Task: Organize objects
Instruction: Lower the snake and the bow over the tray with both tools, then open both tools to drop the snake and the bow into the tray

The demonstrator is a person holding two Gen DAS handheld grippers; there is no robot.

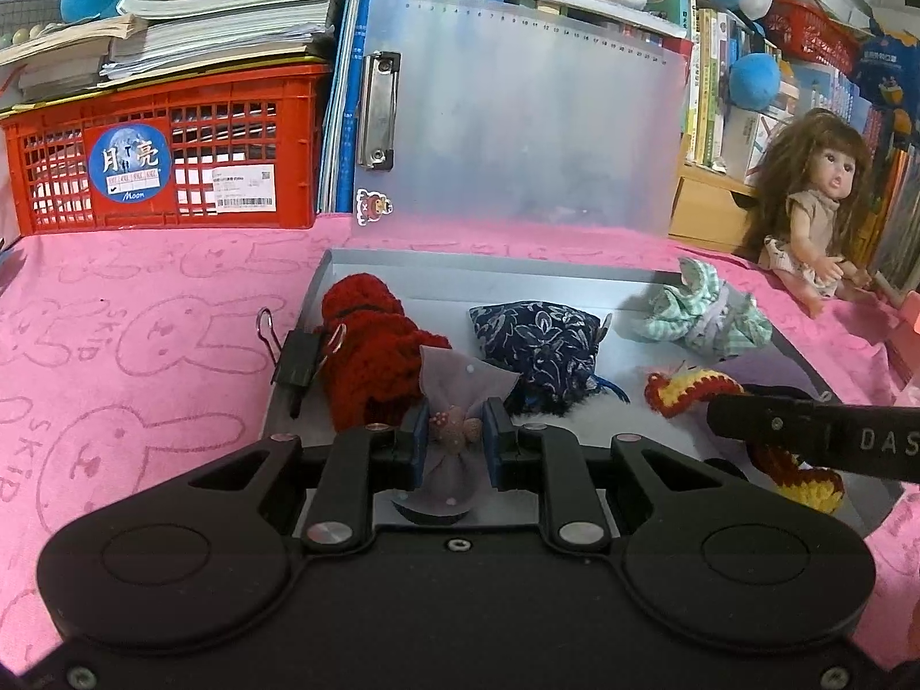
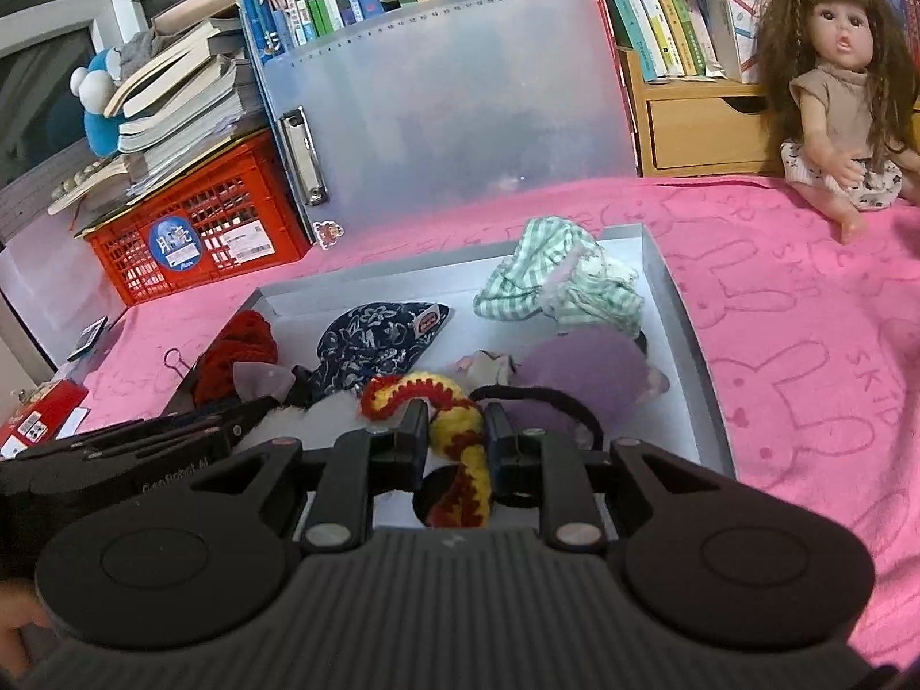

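A shallow grey tray (image 1: pixel 437 270) (image 2: pixel 678 310) lies on the pink towel. In it are a red knitted piece (image 1: pixel 368 339) (image 2: pixel 238 345), a dark blue floral pouch (image 1: pixel 540 345) (image 2: pixel 374 345), a green checked cloth (image 1: pixel 701 310) (image 2: pixel 563 282) and a purple fabric piece (image 2: pixel 581 374). My left gripper (image 1: pixel 454 437) is shut on a small mauve gauze bow (image 1: pixel 460 397) with a flower charm, over the tray's near edge. My right gripper (image 2: pixel 457 437) is shut on a red and yellow crocheted band (image 2: pixel 454 431) (image 1: pixel 690 391). A black hair tie (image 2: pixel 552 402) lies by it.
A frosted clipboard (image 1: pixel 517 115) (image 2: pixel 448 103) leans upright behind the tray. A red crate (image 1: pixel 172 144) (image 2: pixel 195 218) under stacked books stands at the left. A doll (image 1: pixel 816 201) (image 2: pixel 839 80) sits at the right. A black binder clip (image 1: pixel 299 362) grips the tray's left wall.
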